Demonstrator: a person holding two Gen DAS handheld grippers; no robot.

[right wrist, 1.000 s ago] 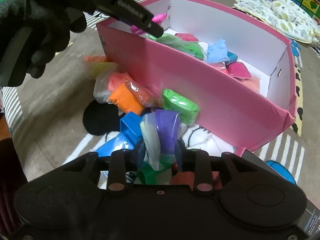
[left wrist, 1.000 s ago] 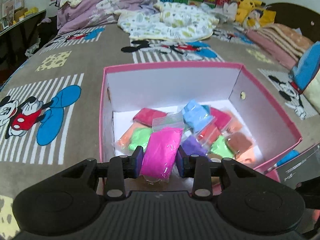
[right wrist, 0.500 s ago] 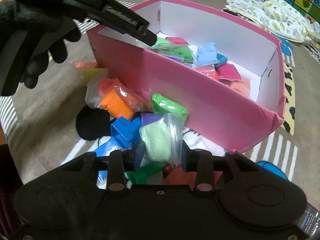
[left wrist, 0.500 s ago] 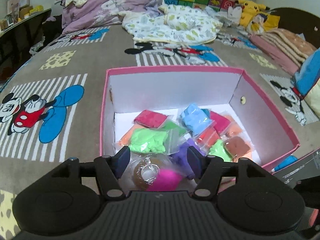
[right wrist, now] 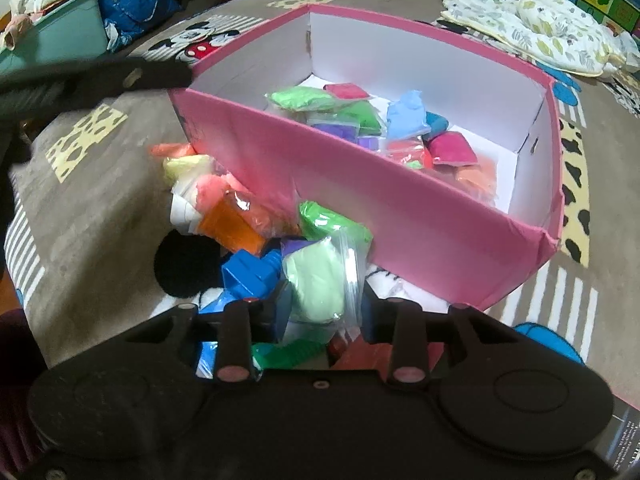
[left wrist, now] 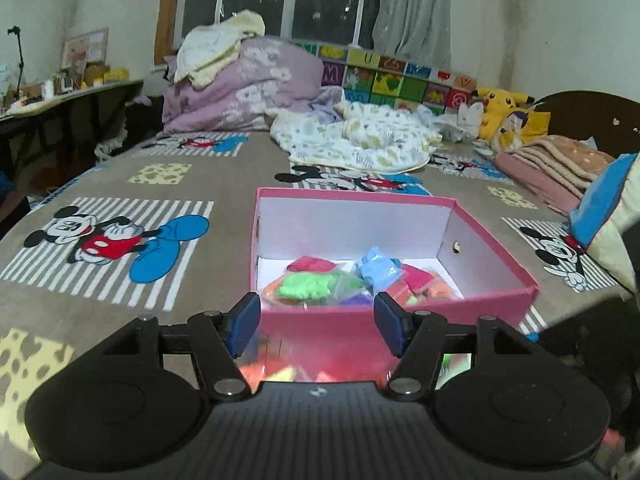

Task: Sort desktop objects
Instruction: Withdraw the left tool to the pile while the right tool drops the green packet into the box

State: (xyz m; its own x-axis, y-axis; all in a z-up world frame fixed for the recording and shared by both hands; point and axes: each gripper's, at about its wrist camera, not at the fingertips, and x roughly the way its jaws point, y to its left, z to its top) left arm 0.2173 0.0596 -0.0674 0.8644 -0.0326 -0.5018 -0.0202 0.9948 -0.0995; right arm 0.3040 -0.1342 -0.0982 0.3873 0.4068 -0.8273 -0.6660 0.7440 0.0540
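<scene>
Left tongs (left wrist: 318, 326) apart and empty, right tongs (right wrist: 322, 312) clamped on pale-green clay bag (right wrist: 318, 282), pink box (right wrist: 400, 204) holding coloured clay bags (right wrist: 404, 118)

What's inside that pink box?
The pink box holds bagged clay packets: light green, pale blue, magenta, red, purple and orange. They overlap, so anything beneath them is hidden.

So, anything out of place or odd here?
Yes: a heap of coloured clay bags lies on the bedspread outside the pink cardboard box, unsorted. The box's near right corner looks creased.
</scene>
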